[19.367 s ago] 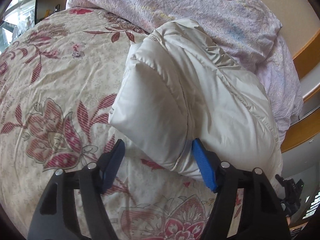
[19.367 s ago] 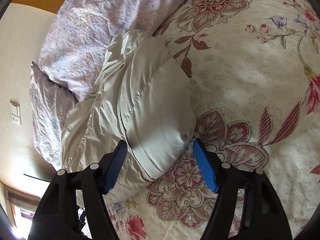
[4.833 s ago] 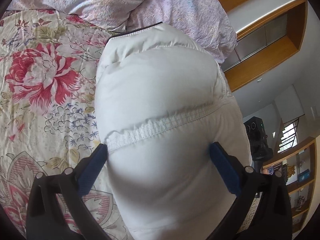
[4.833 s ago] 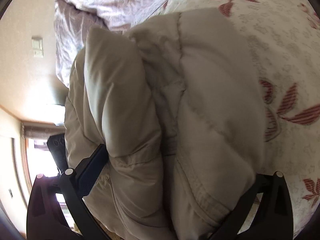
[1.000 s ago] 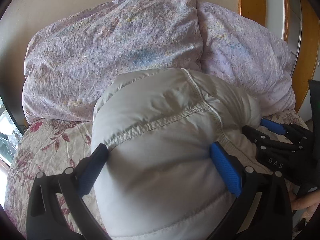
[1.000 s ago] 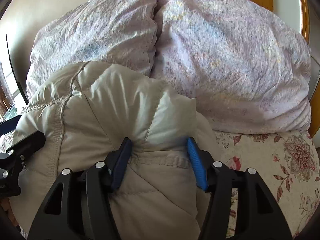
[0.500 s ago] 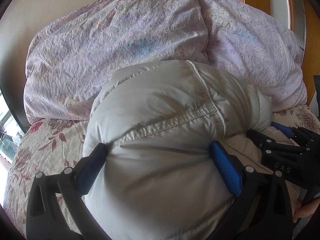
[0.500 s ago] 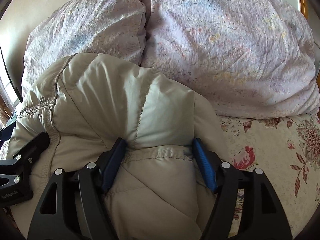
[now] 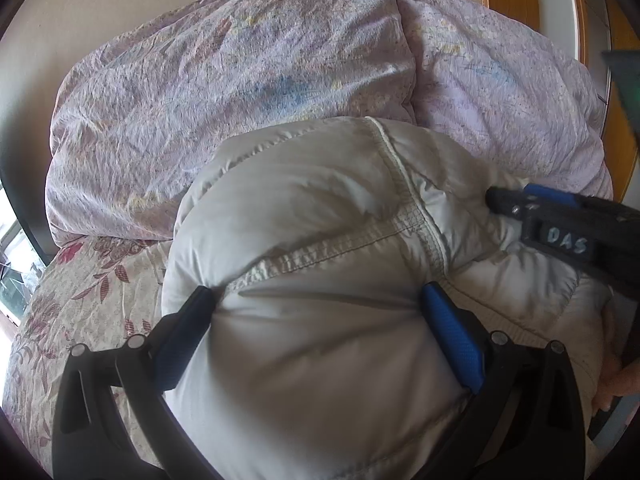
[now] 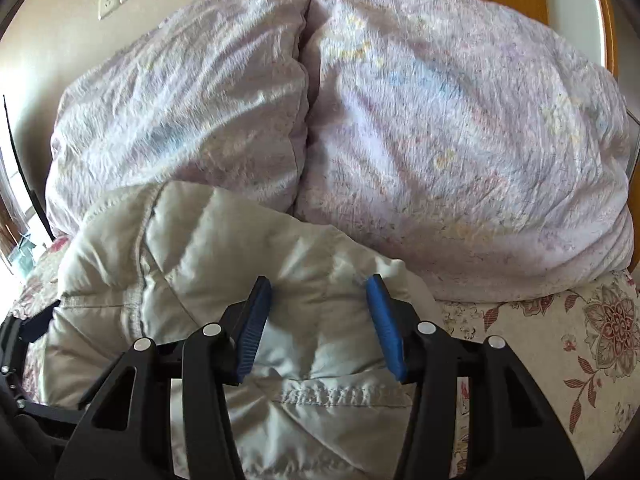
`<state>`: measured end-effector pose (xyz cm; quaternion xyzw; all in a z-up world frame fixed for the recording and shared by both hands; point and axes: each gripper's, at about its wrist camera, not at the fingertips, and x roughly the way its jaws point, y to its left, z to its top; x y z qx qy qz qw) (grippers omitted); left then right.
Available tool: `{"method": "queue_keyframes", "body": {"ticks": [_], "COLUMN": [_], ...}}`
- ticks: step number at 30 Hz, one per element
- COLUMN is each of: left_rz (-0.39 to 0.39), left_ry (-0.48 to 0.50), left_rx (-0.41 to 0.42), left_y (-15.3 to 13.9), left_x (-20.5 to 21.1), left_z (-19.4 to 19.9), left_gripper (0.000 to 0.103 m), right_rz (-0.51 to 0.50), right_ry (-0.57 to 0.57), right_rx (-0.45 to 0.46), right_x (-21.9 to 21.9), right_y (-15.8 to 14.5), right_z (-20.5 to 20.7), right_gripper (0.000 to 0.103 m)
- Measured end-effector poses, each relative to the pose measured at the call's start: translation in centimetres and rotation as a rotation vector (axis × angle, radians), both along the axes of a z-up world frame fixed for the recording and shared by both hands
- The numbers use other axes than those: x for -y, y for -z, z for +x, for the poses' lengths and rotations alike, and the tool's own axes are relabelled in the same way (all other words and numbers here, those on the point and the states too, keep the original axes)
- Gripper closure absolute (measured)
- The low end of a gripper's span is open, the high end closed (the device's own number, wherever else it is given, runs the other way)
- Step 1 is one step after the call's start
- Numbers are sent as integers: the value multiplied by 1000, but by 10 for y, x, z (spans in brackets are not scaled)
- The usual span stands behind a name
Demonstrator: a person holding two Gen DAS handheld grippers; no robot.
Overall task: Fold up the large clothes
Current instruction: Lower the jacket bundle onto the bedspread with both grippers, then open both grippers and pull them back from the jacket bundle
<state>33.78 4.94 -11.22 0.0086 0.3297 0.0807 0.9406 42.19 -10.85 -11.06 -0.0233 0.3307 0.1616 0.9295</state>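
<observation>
The folded, puffy cream quilted down jacket (image 9: 320, 240) lies bundled on the floral-patterned bed cover (image 10: 560, 340), pushed up against two crumpled lilac pillows (image 10: 440, 120) at the wall. The left gripper (image 9: 316, 312) has its jaws spread wide and clamped on the jacket's bulging end. Just right of it on the jacket, the right gripper (image 10: 318, 304) has just been closing its jaws, with a fold of the jacket between the blue pads, though I cannot tell whether they press on it.

Your folded jacket (image 9: 320, 240) lies on the bed (image 10: 560, 340), its far edge against two pillows (image 10: 460, 140) set side by side at the wall (image 9: 60, 20). Your left gripper (image 9: 316, 300) and right gripper (image 10: 318, 292) straddle its near bulges, left and right.
</observation>
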Motion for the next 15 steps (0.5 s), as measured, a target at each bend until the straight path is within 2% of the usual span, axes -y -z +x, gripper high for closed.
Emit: {"method": "queue_keyframes", "body": {"ticks": [6,9,15], "left_rz": [24,40,59], "left_ry": [-2,-10,-30], "left_rx": [28,46,55], "left_y": [2,4,6], "left_x": [5,9,11], "left_z": [0,0,4], "left_gripper": [2,2,2], "right_rz": [-12,23,15], "right_ry": [15,6,-7], "right_rx": [18,-5,-49], "right_x": [-2,1,-2], "right_y": [21,26,33], "right_z": [6,11,27], "right_gripper": [51,51,50]}}
